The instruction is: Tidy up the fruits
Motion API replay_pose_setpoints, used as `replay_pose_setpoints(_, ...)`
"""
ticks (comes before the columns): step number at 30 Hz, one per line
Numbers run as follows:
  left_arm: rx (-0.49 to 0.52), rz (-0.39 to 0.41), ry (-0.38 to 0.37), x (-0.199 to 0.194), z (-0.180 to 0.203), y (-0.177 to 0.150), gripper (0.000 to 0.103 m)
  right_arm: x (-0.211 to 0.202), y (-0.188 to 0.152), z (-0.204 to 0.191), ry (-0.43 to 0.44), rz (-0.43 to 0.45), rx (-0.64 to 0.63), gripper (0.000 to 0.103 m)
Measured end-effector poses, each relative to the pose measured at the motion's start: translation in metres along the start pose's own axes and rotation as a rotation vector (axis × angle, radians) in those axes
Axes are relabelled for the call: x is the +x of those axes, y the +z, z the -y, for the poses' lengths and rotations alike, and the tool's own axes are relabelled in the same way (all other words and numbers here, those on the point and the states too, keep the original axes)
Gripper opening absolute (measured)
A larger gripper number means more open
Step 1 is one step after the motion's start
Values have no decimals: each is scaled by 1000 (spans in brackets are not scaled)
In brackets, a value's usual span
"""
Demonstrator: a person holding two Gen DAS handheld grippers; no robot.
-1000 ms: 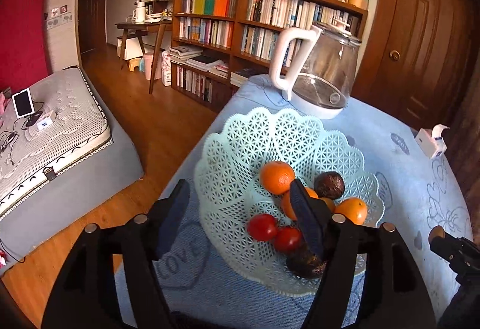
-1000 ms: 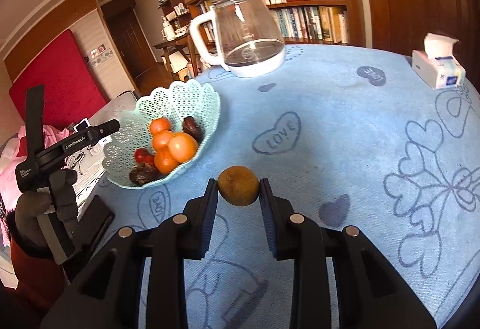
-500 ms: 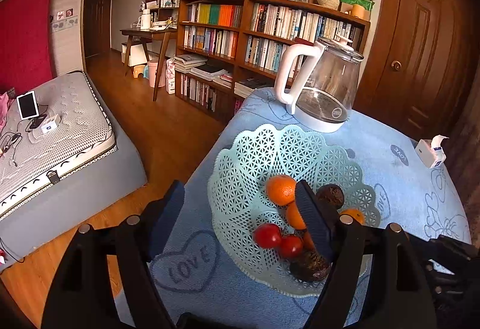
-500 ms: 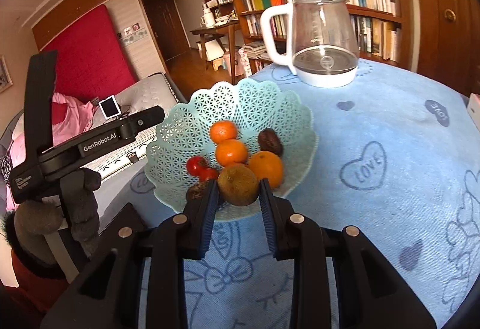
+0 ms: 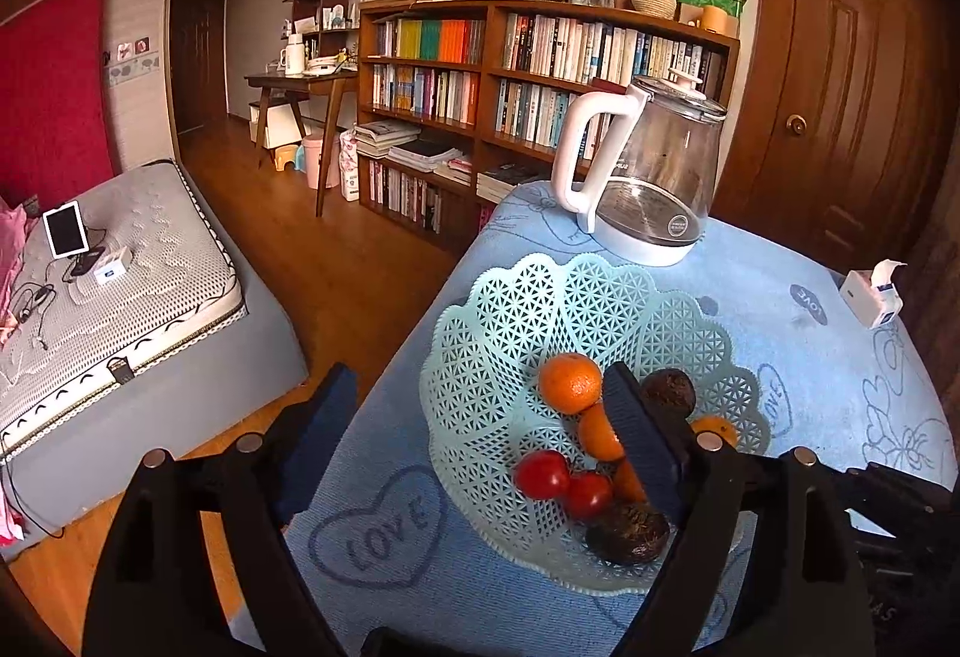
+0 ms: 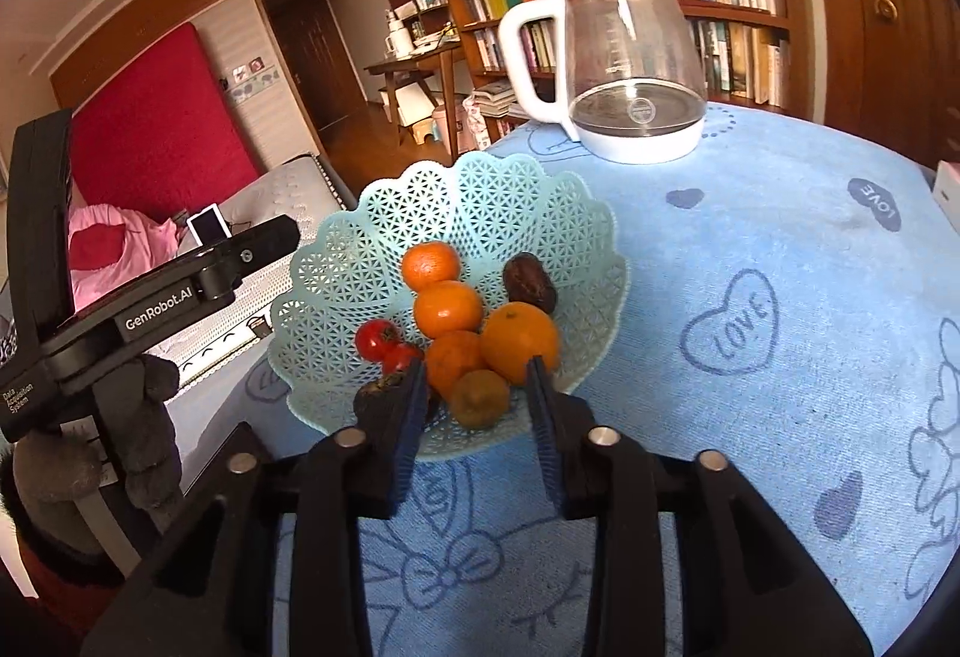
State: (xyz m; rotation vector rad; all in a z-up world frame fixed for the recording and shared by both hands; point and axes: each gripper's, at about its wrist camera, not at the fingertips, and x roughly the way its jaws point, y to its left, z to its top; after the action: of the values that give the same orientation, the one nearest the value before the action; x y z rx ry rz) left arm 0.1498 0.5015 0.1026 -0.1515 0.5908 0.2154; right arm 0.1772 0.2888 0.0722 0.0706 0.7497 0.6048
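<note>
The basket [image 6: 480,213] was pale green plastic lattice; the tablecloth [image 6: 780,249] was matt, nubbly blue cloth; the kettle [image 6: 624,57] was clear glass with glossy white plastic; the tomatoes [image 6: 377,339] shone.

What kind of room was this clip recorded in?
Most likely a bedroom doubling as a study in a home. A bed stands beside a red padded wall panel, a long bookshelf is packed with books, and a small desk sits past it.

Round table [image 6: 780,249] under blue cloth with hearts. At 12 o'clock, glass kettle [image 6: 630,75]; at 9, lattice basket [image 6: 480,213]; at 3, tissue box [image 5: 870,297].
</note>
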Motion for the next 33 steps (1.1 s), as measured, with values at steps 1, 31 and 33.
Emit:
replay_pose_setpoints(1,9,5,8,-1,2,0,86,-2,-1,2,-8,7,9,41)
replay_pose_setpoints(31,221,147,170,-25,35,-4,100,-27,-15,-13,-123,117,-108,98)
replay_pose_setpoints(33,235,156,173,-26,37,-4,100,-29,-15,-15,-136,129,-121,98)
